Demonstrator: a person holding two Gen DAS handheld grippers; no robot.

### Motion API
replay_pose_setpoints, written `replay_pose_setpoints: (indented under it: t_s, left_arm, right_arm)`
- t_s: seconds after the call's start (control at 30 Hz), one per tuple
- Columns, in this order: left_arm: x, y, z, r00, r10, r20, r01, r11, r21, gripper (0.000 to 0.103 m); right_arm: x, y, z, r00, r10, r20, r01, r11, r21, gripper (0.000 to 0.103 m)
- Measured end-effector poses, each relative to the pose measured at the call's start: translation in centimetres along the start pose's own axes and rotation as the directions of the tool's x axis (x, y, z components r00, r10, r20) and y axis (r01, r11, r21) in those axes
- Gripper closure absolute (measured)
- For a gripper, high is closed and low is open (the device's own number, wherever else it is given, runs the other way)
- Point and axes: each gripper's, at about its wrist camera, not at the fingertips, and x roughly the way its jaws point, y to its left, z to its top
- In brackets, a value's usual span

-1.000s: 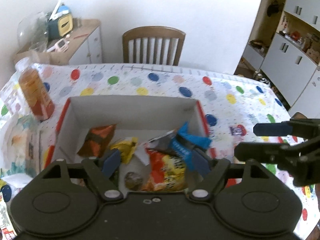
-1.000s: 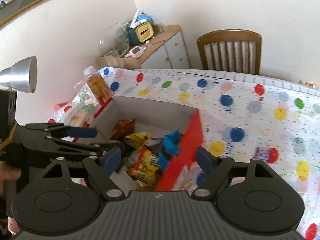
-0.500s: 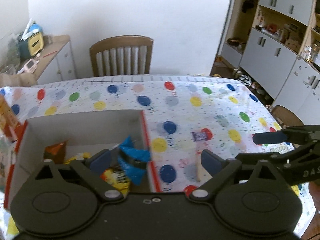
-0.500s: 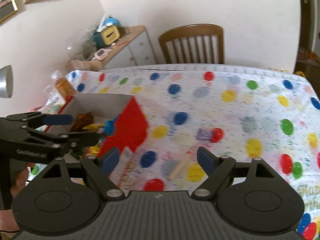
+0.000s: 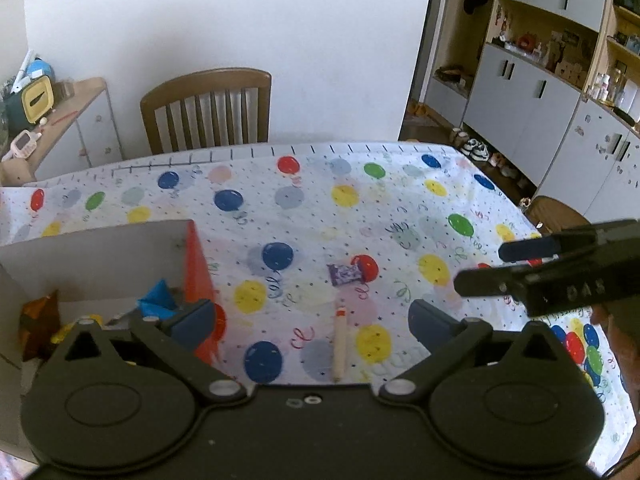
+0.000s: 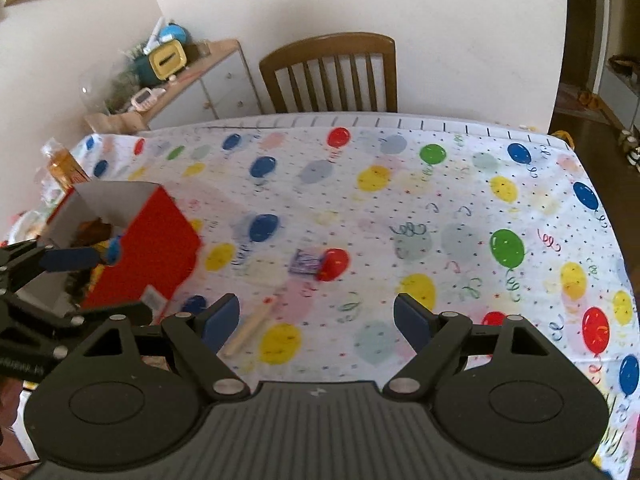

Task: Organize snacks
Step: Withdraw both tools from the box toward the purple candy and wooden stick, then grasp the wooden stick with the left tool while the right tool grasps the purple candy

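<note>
- Swinging rightward off the box, both views now centre on the surface.
- Left claw and right claw: wide open, empty.
- Purple candy and what may be a stick snack lie on the surface beside the box.

Soft daylight fills the room I am working in, bright and even, with no hard glare on the balloon-print tablecloth. Its colours look washed and a little hazy in both my views. The red box throws only a faint shadow toward the table's middle. From my right wrist the purple wrapper and the pale stick are smeared by motion blur. The fisheye bends the table's far edge and the cabinets, and the corners go black.
</note>
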Motion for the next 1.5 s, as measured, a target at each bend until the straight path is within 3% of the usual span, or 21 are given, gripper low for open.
replay_pose_setpoints:
  t_s: [0.27, 0.4, 0.53, 0.83, 1.03, 1.13, 1.3, 1.5]
  left_arm:
    - [2.8, -1.7, -0.7, 1.0, 0.014, -0.025, -0.014, 1.0, -0.006, 0.001]
    - [4.0, -2.0, -1.0, 0.999, 0.016, -0.042, -0.017, 1.0, -0.018, 0.001]
    - [5.1, -2.1, -1.2, 0.998, 0.023, -0.057, -0.025, 0.999, -0.037, 0.001]
    - [7.6, -2.0, -2.2, 0.994, 0.032, -0.101, -0.038, 0.997, -0.066, 0.008]
    - [9.1, -1.9, -2.6, 0.99, 0.017, -0.14, -0.028, 0.996, -0.079, 0.02]
    - [9.8, -1.9, -2.8, 0.989, 0.014, -0.149, -0.026, 0.996, -0.08, 0.026]
    - [10.7, -1.8, -3.1, 0.986, 0.004, -0.165, -0.017, 0.997, -0.079, 0.04]
    - [11.6, -2.1, -3.3, 0.984, -0.015, -0.177, 0.006, 0.999, -0.051, 0.059]
  right_arm:
    - [3.7, -1.4, 1.4, 0.999, 0.001, -0.054, -0.004, 0.999, -0.048, 0.018]
    - [5.5, -0.8, 1.8, 0.997, 0.012, -0.075, -0.022, 0.991, -0.133, 0.018]
    - [7.6, 0.4, 2.1, 0.995, 0.004, -0.103, -0.03, 0.968, -0.248, 0.018]
    - [11.8, 1.8, 2.9, 0.985, 0.04, -0.166, -0.102, 0.917, -0.385, 0.019]
    - [13.8, 2.6, 3.7, 0.98, 0.046, -0.194, -0.135, 0.868, -0.477, 0.02]
    - [14.9, 2.8, 3.9, 0.976, 0.035, -0.216, -0.141, 0.857, -0.496, 0.035]
    - [16.0, 3.0, 3.8, 0.972, 0.027, -0.231, -0.149, 0.838, -0.525, 0.043]
    - [16.4, 2.8, 3.9, 0.969, 0.049, -0.242, -0.17, 0.844, -0.509, 0.053]
